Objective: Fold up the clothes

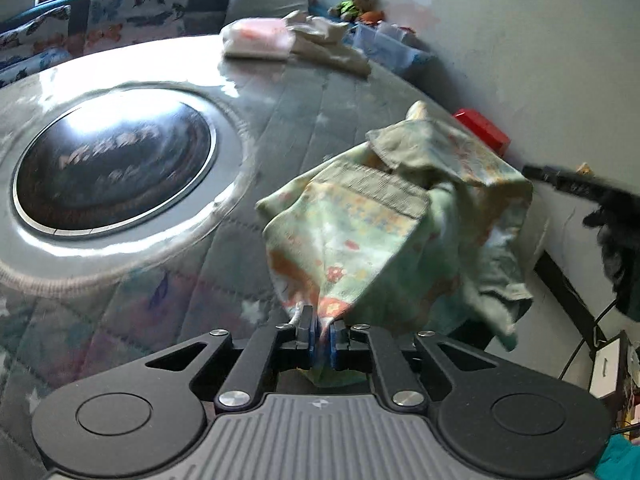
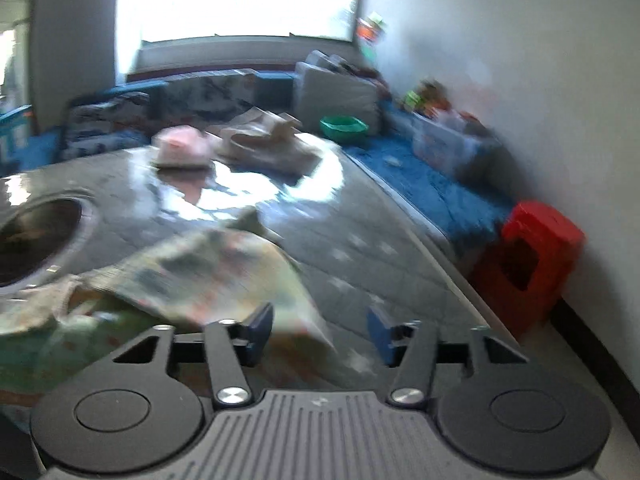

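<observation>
My left gripper point(image 1: 323, 334) is clamped on one edge of the green floral garment point(image 1: 384, 220), which hangs bunched from the blue pads above the quilted table cover point(image 1: 280, 128), right of the dark round inset point(image 1: 112, 168). My right gripper point(image 2: 320, 330) has its jaws apart; the cloth's edge lies blurred between them but the pads do not press on it, so that side is loose. To fold well, I judge I should take a fresh corner with the right, keep the left pinch firm, pull the cloth taut between both hands and lay it flat on the bare cover, well short of the pink folded pile point(image 1: 258, 38) and beige clothes point(image 1: 328, 42) at the far end, away from the red stool point(image 2: 536, 256)
</observation>
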A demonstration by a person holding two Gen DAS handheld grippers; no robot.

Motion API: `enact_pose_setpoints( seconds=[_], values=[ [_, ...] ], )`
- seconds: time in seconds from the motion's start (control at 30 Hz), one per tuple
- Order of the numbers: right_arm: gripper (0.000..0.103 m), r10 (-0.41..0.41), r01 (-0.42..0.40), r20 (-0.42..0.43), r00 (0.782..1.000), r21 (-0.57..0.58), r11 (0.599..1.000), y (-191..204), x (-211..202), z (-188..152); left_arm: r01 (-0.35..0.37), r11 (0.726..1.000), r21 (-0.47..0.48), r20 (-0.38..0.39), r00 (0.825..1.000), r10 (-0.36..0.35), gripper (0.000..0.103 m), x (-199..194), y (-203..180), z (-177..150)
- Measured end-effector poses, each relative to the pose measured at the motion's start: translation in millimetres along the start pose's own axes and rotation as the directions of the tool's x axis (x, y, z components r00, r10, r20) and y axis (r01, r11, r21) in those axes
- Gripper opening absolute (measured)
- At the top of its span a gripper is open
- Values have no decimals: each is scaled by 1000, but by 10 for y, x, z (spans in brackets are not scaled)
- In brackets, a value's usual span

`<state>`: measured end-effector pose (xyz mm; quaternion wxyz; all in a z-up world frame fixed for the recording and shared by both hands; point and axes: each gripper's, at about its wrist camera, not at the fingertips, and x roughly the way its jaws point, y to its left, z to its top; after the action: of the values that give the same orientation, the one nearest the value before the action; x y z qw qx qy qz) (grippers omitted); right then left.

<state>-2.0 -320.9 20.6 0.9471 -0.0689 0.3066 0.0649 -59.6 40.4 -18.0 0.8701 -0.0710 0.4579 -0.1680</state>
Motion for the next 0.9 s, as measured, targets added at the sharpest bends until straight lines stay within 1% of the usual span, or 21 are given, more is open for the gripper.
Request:
enact_pose_setpoints(
  seconds=[0.07,0.13,0.2,0.23,0.3,0.37,0.4,0.43,0.47,0.5,0.53,0.57,0.6,0.63,0.7,0.77,0.87,0.9],
  values=[
    [59,64,-63,23,998,-47,997,168,22,74,-5,1000,-4,-10,1000,4,8,-14,22,-44],
    [65,138,-135,32,990,-90,987,357,80,126,-13,1000,-8,-17,1000,13,8,-34,41,-79],
    [67,226,-223,13,974,-118,968,560,172,167,-24,1000,-16,-19,1000,24,10,-60,77,-102],
    [67,258,-255,1,966,-140,957,669,223,175,-30,999,-22,-19,999,29,10,-71,97,-104],
    [67,287,-285,-16,958,-188,940,870,363,175,-39,999,-33,-14,999,38,13,-111,136,-95],
    [66,281,-282,-35,959,-216,935,997,493,171,-50,998,-34,6,999,50,19,-183,153,-67],
    [63,281,-284,-47,959,-221,933,1038,558,166,-54,998,-32,18,998,55,22,-223,159,-49],
    [54,283,-290,-63,957,-215,932,1043,621,157,-54,998,-27,31,998,55,24,-264,163,-33],
    [50,286,-297,-80,955,-209,932,1049,684,147,-57,998,-23,43,997,58,28,-304,166,-12],
    [42,291,-304,-91,952,-201,931,1044,727,142,-61,998,-23,54,997,62,36,-337,171,14],
    [32,295,-307,-91,951,-193,932,1018,725,140,-58,998,-26,64,996,59,39,-357,180,36],
    [27,290,-301,-84,953,-188,935,987,702,137,-55,998,-29,75,996,57,44,-378,188,58],
    [21,286,-295,-77,955,-183,938,956,678,134,-51,998,-32,84,995,53,46,-393,200,80],
    [13,277,-285,-66,959,-176,942,908,652,130,-42,998,-39,91,995,46,47,-400,218,103],
    [12,241,-245,-45,970,-159,957,786,604,123,-29,998,-51,103,994,34,50,-404,252,152],
    [12,178,-182,-36,983,-135,974,630,589,114,-33,998,-59,106,994,39,51,-360,262,221],
    [13,89,-95,-59,994,-105,990,413,620,69,-27,998,-65,113,993,34,51,-259,237,336],
    [15,62,-68,-70,996,-97,993,346,630,55,-24,998,-63,115,993,32,55,-212,218,363]
  ],
)
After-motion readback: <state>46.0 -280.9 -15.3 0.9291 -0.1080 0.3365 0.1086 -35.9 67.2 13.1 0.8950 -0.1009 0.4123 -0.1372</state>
